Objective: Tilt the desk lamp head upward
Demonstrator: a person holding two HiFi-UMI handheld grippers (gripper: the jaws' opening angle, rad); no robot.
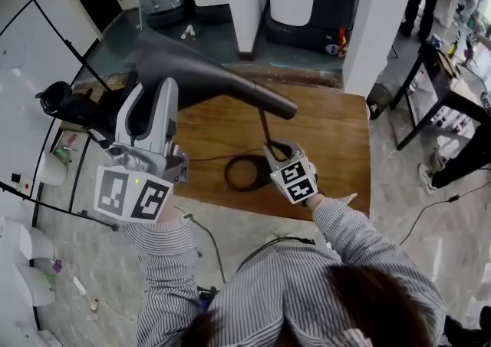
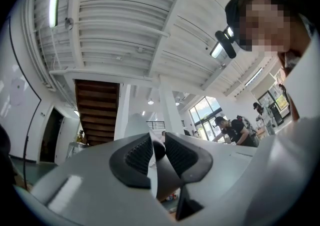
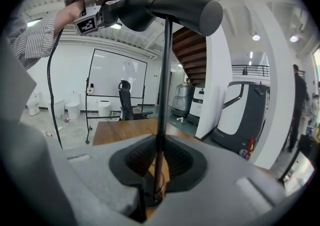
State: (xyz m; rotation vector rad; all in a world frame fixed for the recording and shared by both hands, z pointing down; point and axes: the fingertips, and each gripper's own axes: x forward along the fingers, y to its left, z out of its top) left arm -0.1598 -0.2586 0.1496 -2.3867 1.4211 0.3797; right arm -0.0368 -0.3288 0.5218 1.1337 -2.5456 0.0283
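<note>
Left tool [image 2: 157,152]: jaws clamped on the wide rim of the lamp head [image 1: 207,77].
Right tool [image 3: 159,170]: jaws closed on the lamp stem [image 3: 163,95], low over the bench [image 1: 330,146].
Lamp head: upper centre of the head view, wide end left.

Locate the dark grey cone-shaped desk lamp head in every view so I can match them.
Head view: the dark grey cone-shaped lamp head spans the upper centre, above the wooden table.
Left gripper view: only a thin dark sliver between the jaws, apparently its rim.
Right gripper view: lamp head at top centre, on its thin black stem.
Shared landmark: the left gripper, clamped on the head's wide end.
</note>
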